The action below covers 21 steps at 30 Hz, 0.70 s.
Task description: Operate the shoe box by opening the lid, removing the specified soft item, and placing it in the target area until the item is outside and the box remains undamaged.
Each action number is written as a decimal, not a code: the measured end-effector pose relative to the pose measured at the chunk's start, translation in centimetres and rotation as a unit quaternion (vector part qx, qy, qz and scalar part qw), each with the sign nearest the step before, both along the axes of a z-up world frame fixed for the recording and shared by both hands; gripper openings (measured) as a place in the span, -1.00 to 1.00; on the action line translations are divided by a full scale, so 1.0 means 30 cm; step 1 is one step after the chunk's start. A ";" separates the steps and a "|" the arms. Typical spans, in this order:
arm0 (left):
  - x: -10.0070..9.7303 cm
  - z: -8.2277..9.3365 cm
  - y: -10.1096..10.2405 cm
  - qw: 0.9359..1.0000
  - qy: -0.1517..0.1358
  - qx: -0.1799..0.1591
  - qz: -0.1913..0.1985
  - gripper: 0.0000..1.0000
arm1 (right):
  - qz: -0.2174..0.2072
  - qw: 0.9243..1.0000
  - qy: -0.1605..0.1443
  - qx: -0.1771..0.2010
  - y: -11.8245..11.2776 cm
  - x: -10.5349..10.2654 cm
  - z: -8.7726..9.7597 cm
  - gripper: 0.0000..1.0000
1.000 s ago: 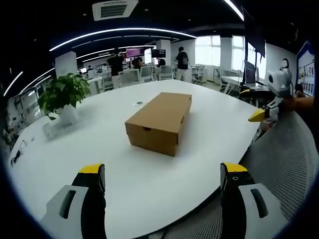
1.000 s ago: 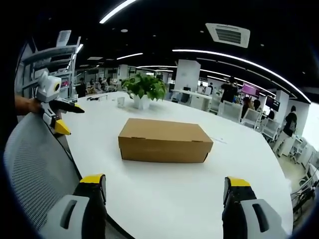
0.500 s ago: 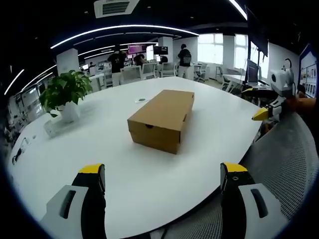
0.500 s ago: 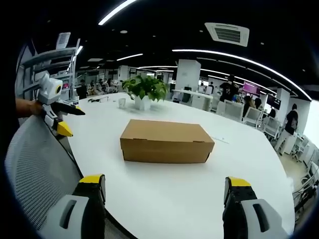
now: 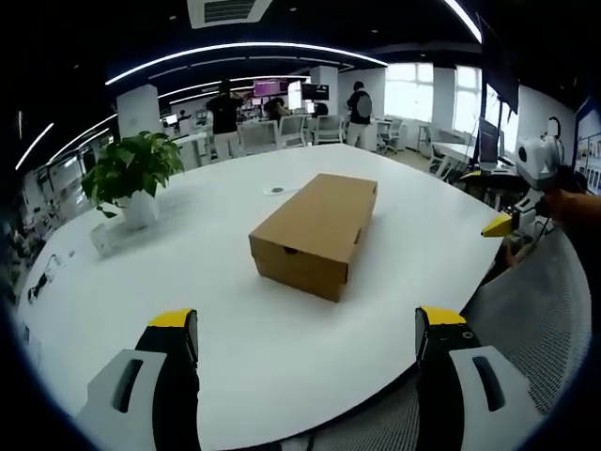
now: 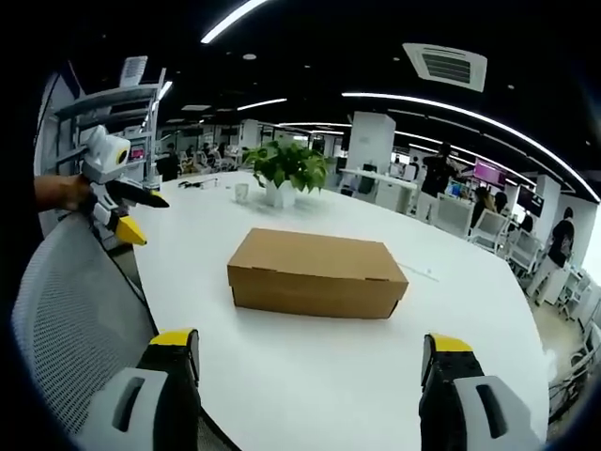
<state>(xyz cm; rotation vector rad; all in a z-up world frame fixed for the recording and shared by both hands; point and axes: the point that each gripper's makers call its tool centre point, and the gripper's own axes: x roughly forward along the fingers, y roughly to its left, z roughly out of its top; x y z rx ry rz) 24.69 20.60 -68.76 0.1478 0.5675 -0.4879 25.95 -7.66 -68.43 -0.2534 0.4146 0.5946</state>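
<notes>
A brown cardboard shoe box (image 5: 315, 234) with its lid shut lies on the white table (image 5: 188, 282); the right gripper view has the same shoe box (image 6: 317, 272) side-on. My left gripper (image 5: 306, 324) is open, held well short of the box over the table's near edge. Open too is my right gripper (image 6: 312, 346), likewise short of the box with nothing between its jaws. The right gripper (image 5: 507, 222) comes in at the far right of the left gripper view, and the left gripper (image 6: 127, 218) shows at the left of the right gripper view.
A potted plant (image 5: 130, 178) stands on the table left of the box, plant (image 6: 288, 171) behind it in the right gripper view. A grey mesh chair back (image 5: 535, 329) stands at the table's edge. Office desks, chairs and people fill the background.
Both views have shifted slightly as the hands moved; the box sits a little lower and closer. The box itself has not moved and both grippers stay open.
</notes>
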 end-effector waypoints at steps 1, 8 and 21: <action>0.003 -0.001 0.001 1.000 0.000 0.002 0.002 1.00 | 0.002 1.000 0.000 0.001 -0.001 0.006 0.001 0.97; 0.028 0.002 -0.012 1.000 0.002 0.009 0.012 1.00 | 0.015 1.000 -0.003 -0.010 -0.027 0.059 0.006 0.97; 0.055 -0.023 -0.065 0.999 0.020 0.007 0.026 1.00 | 0.031 1.000 0.000 -0.006 -0.066 0.138 0.018 0.96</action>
